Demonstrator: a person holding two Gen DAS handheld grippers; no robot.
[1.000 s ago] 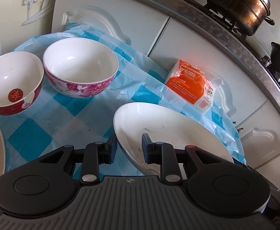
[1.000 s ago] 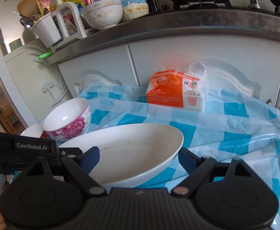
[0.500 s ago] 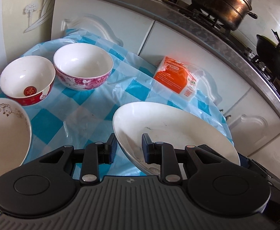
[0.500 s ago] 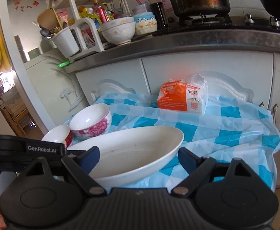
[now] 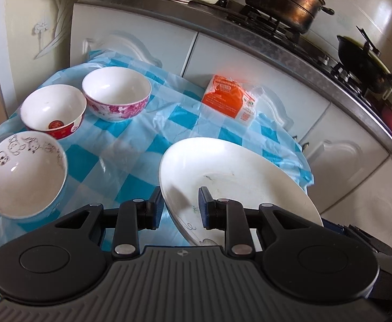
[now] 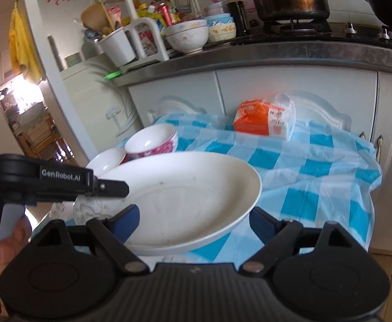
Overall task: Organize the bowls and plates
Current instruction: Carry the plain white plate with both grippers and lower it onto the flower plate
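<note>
My left gripper (image 5: 179, 206) is clenched on the near rim of the white plate (image 5: 231, 177), which hangs empty above the blue-checked tablecloth (image 5: 131, 145). My right gripper (image 6: 193, 218) straddles the same plate, pads spread wide beside its edges; I cannot tell whether they touch. Left of the plate stand three empty bowls: cartoon-print bowl (image 5: 24, 177), red bowl (image 5: 53, 112), pink floral bowl (image 5: 116, 94). Beyond the plate lies an orange packet (image 5: 229, 99).

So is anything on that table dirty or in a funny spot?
Yes. The big white plate, pinched by the left gripper, has dark smudges inside. An orange packet leans on the cupboard, odd among the dishes. The bowls look fine.
</note>
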